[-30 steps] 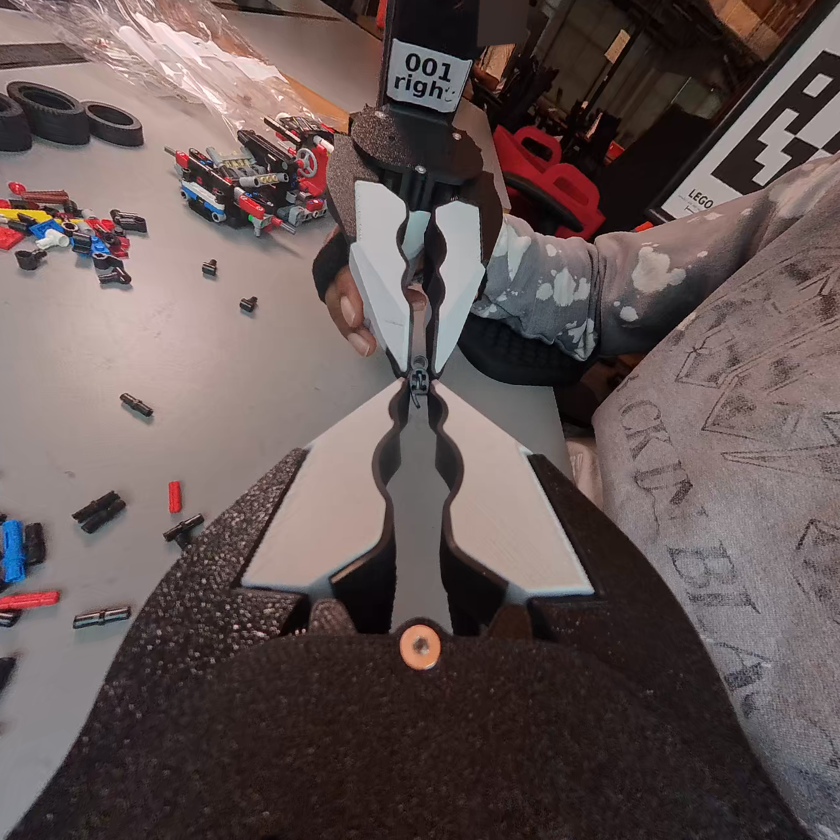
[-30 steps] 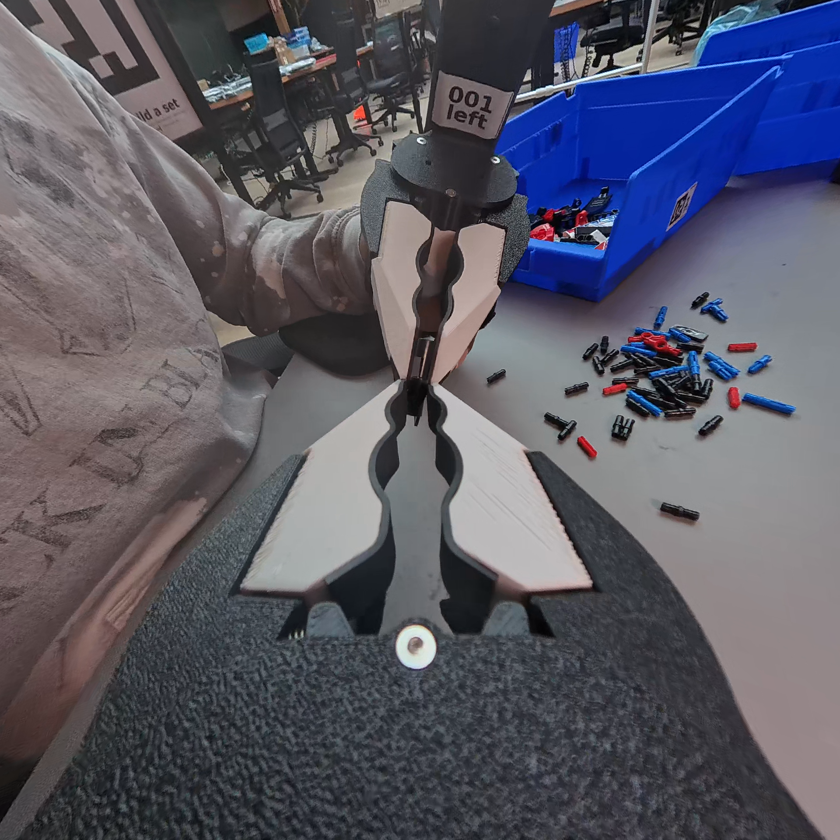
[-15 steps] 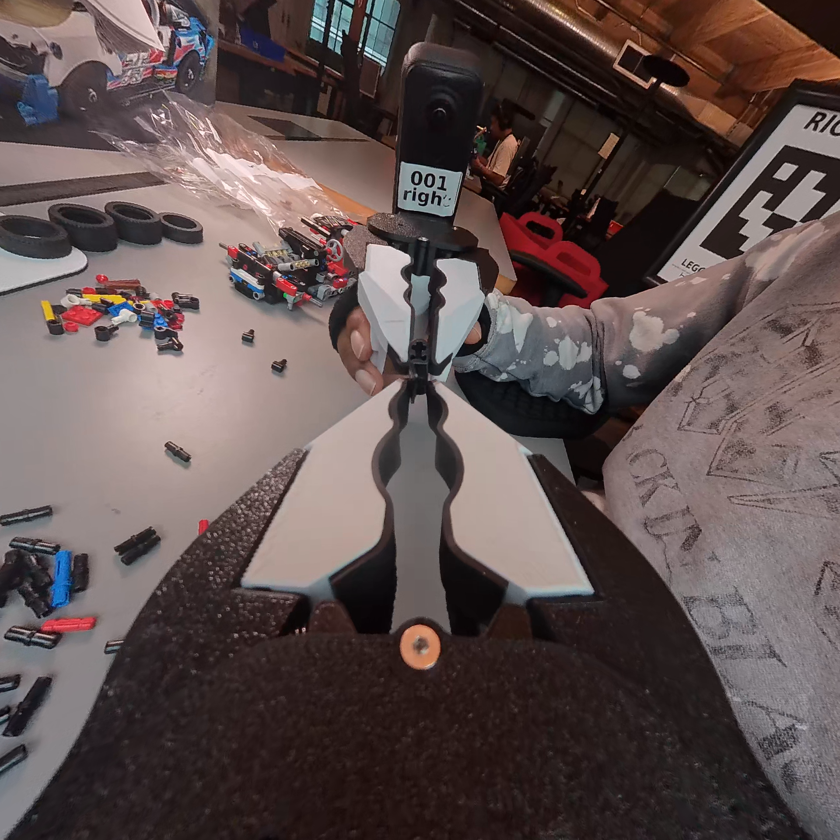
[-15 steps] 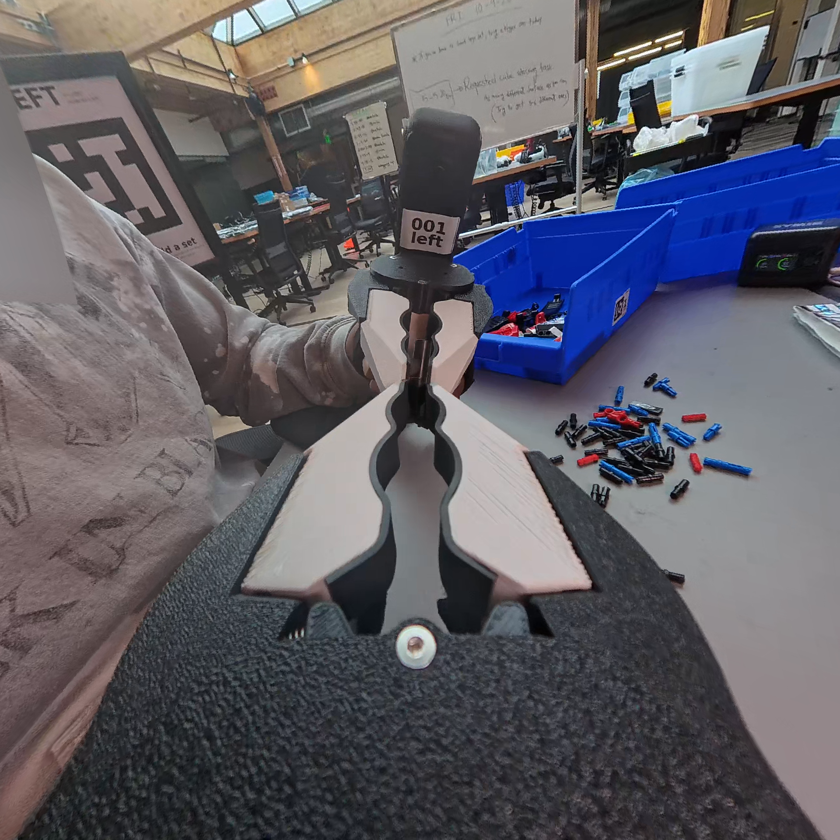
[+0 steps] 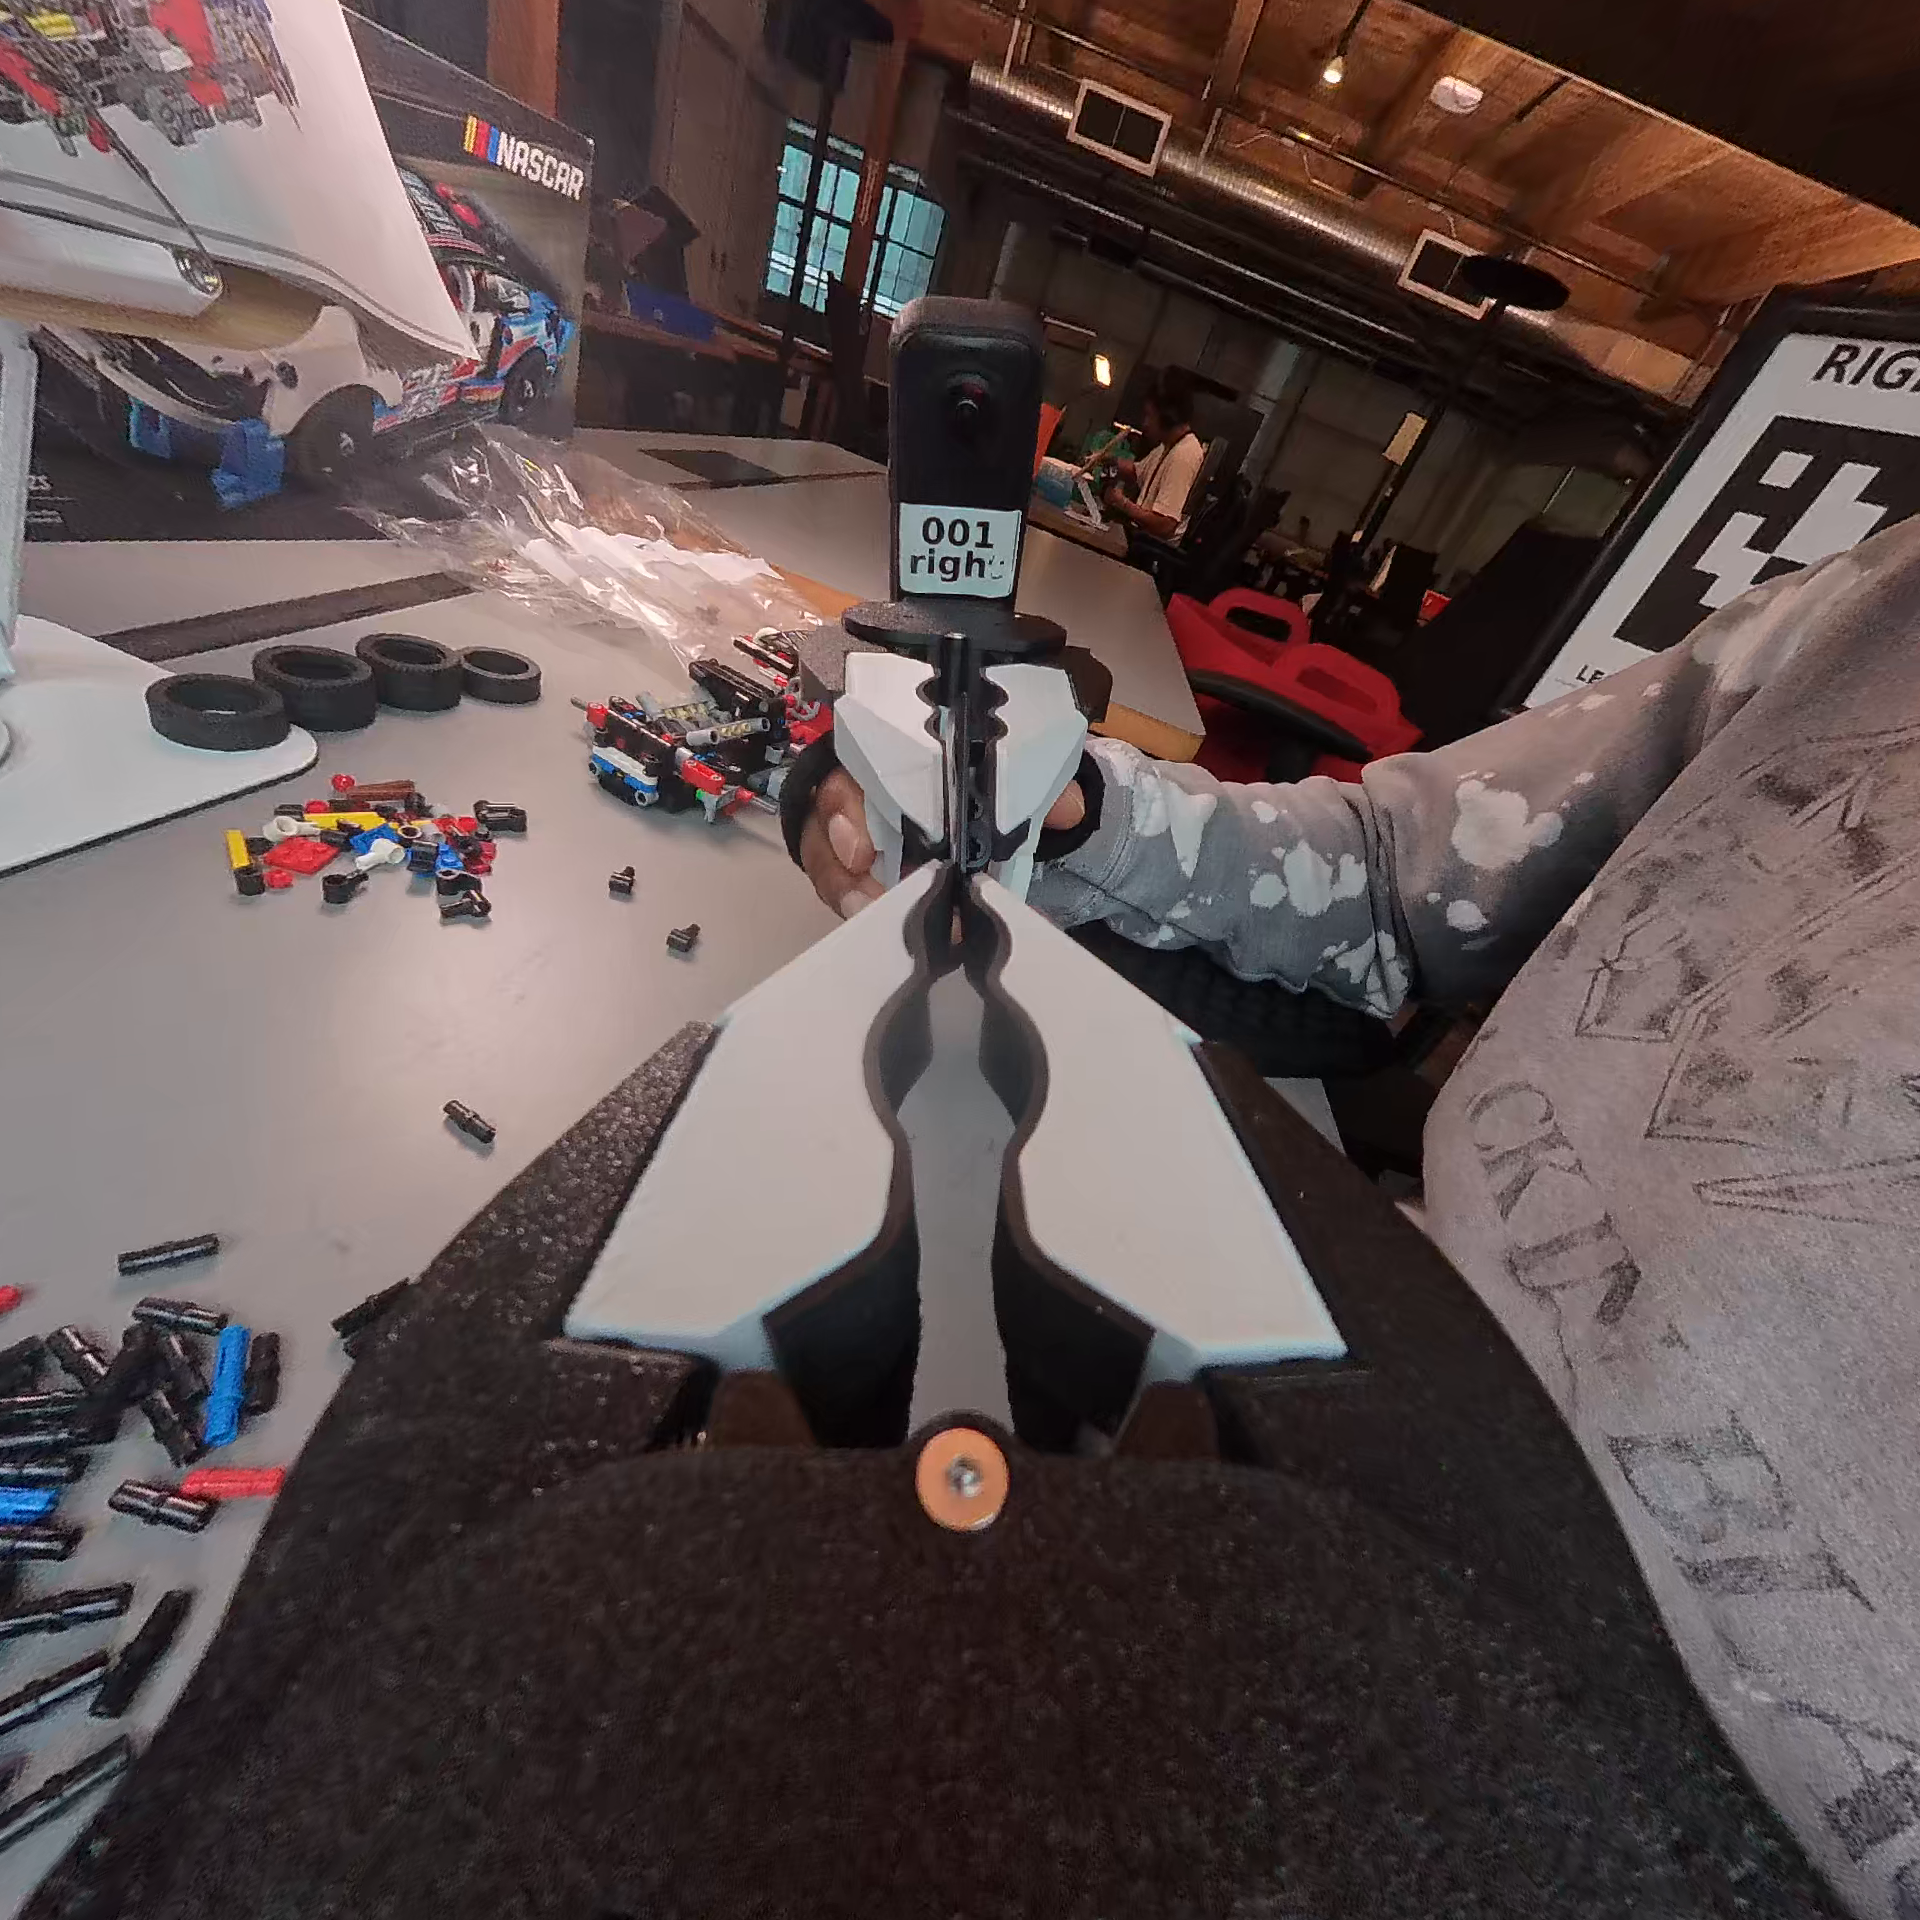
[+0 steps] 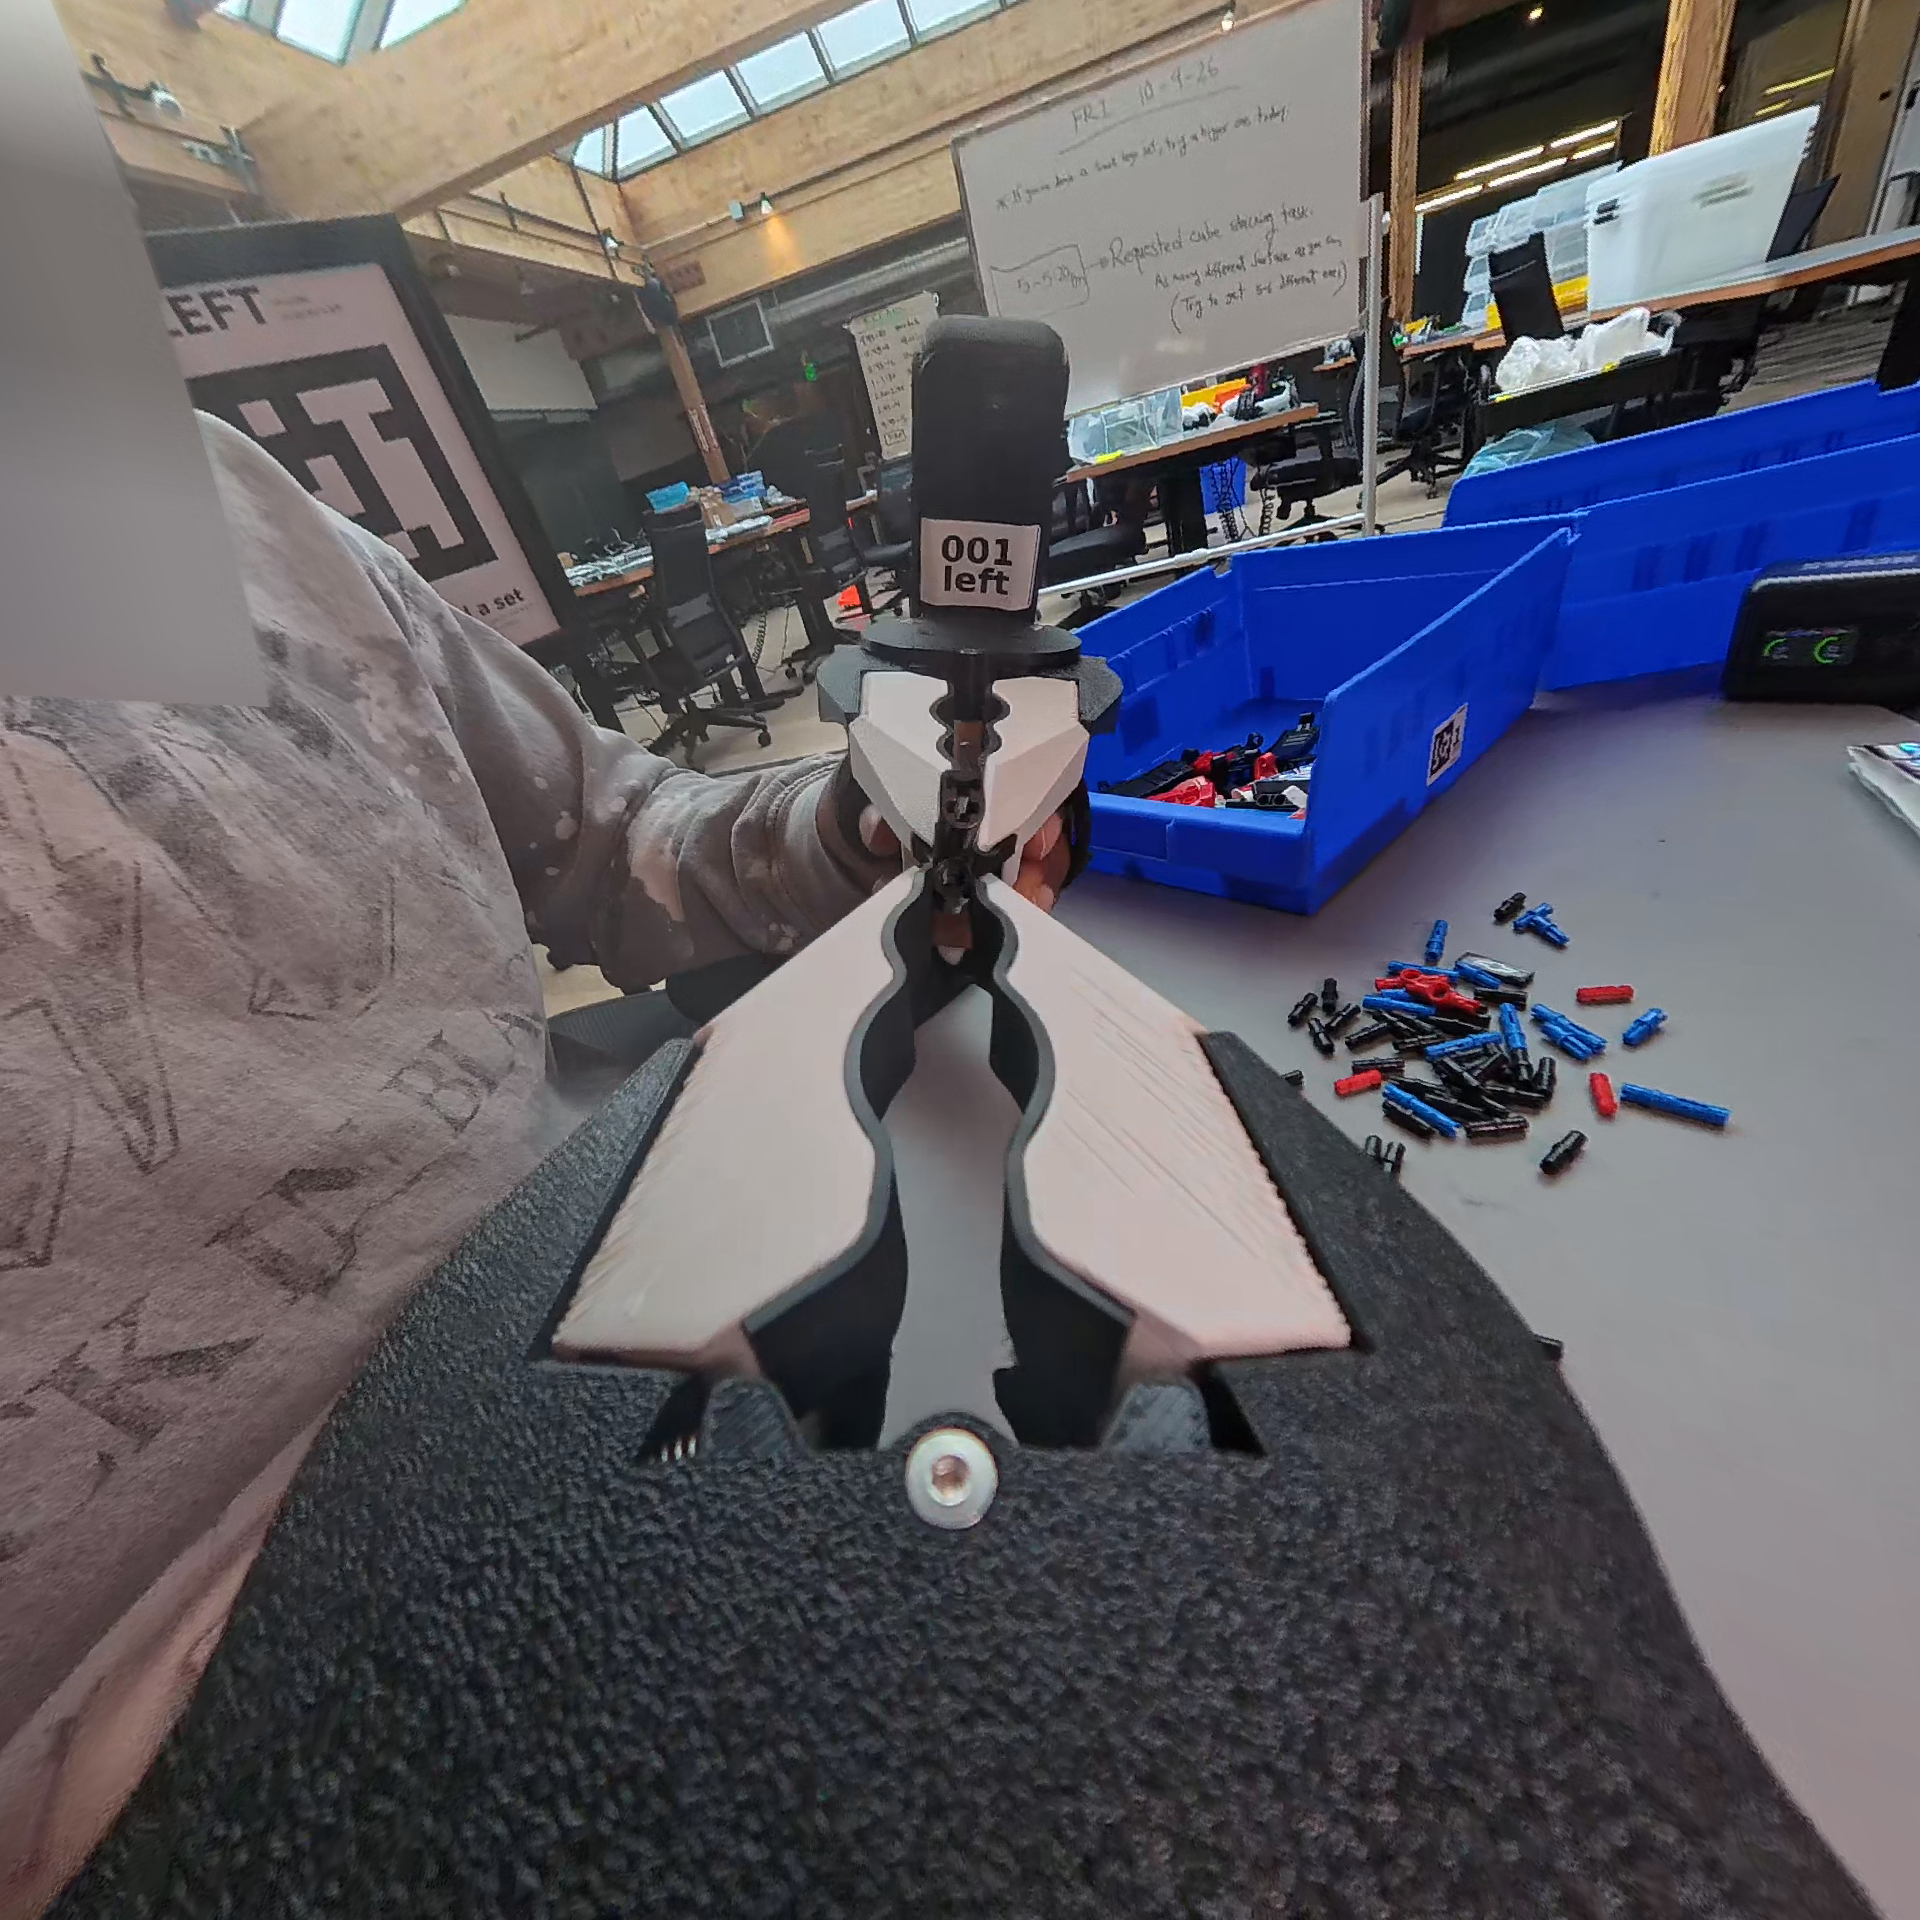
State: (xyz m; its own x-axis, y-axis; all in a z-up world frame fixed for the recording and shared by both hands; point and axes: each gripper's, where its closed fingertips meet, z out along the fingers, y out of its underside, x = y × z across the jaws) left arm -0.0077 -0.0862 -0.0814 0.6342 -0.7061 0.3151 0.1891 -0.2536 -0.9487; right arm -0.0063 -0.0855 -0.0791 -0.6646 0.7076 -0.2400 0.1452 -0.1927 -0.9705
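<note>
- Leftmost in left wrist view: loose pins (image 5: 114,1444) in black, blue and red on the grey table (image 5: 312,1039), w/ four black tyres (image 5: 343,681) farther back.
- Next, a small pile of coloured parts (image 5: 364,842), then a partly built model (image 5: 691,748) just beyond it, clear plastic bag (image 5: 582,540) behind.
- Centre: left gripper (image 5: 961,899) pinched tight on a thin black beam (image 5: 971,821), held up off the table.
- Same beam (image 6: 961,821) runs tip to tip; right gripper (image 6: 951,894) is clamped on its other end, so both grippers face each other, tips nearly touching.
- Person's hand (image 5: 842,847) wraps the right gripper's handle; grey spattered sleeve (image 5: 1299,862) runs off to the right.
- Right wrist view, right of centre: blue bin (image 6: 1351,707) w/ a few parts inside, standing on the table (image 6: 1714,1351).
- Near it, a scatter of black, blue & red pins (image 6: 1465,1049).
- Far right: black device (image 6: 1829,644) w/ lit display.
</note>
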